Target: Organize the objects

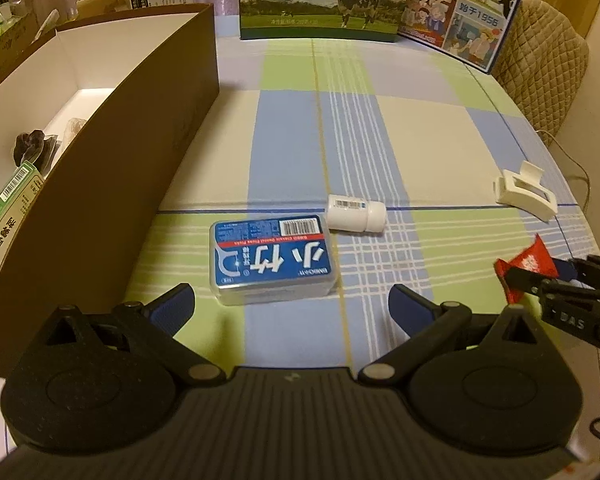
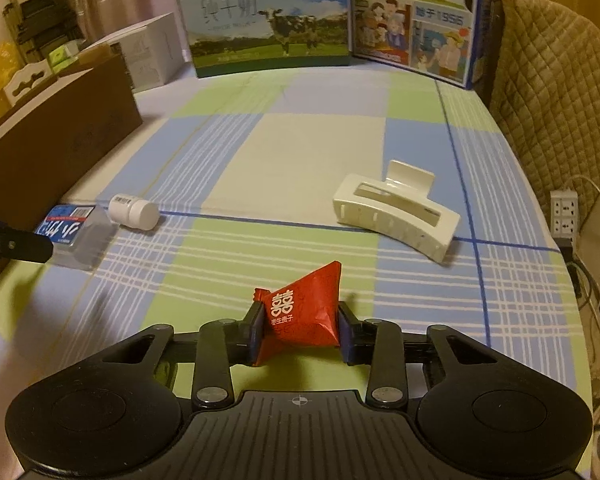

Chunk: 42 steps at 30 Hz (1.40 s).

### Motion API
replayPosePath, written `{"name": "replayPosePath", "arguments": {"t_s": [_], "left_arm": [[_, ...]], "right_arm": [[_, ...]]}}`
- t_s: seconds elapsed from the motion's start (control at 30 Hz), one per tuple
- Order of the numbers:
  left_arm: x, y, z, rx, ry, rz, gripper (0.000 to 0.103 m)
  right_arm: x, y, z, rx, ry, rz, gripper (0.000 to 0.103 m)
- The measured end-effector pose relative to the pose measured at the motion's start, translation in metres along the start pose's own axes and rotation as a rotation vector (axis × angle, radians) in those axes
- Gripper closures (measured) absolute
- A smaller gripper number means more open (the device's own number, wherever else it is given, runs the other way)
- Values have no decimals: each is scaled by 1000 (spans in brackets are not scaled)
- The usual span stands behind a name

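Observation:
My left gripper is open and empty, just short of a blue floss-pick box lying flat on the checked tablecloth. A small white bottle lies on its side behind the box. My right gripper is shut on a red candy packet; it shows in the left wrist view at the right. A white hair claw clip lies on the cloth ahead of it, also at the right in the left wrist view. The floss box and bottle lie at the left.
A long brown box, open on top, stands at the left with several items inside. Two milk cartons stand at the table's far edge. A quilted chair back and a power strip are to the right.

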<state>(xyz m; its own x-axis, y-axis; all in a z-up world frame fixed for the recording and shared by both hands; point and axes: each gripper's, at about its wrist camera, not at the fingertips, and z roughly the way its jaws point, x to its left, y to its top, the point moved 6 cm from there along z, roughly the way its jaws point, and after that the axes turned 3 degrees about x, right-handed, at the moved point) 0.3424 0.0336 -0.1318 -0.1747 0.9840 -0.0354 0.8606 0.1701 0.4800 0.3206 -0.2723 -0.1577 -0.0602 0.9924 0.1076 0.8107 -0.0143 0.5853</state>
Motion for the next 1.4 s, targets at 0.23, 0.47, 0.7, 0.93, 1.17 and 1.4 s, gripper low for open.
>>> {"name": "replayPosePath", "arguments": {"t_s": [0.23, 0.47, 0.7, 0.93, 1.17, 1.4], "left_arm": [[2, 13, 23, 26, 25, -8, 1], [6, 23, 50, 69, 64, -10, 8], [7, 27, 57, 71, 71, -7, 18], [6, 25, 40, 37, 44, -1, 18], [3, 24, -14, -40, -12, 8, 18], [28, 21, -80, -136, -29, -31, 18]], "right_arm": [[-10, 3, -8, -7, -3, 57, 70], [-17, 1, -17, -14, -15, 91, 70], [-17, -1, -26, -20, -12, 104, 70], [-1, 7, -42, -44, 25, 78, 70], [33, 24, -66, -93, 100, 28, 70], [87, 43, -89, -141, 208, -41, 70]]}}
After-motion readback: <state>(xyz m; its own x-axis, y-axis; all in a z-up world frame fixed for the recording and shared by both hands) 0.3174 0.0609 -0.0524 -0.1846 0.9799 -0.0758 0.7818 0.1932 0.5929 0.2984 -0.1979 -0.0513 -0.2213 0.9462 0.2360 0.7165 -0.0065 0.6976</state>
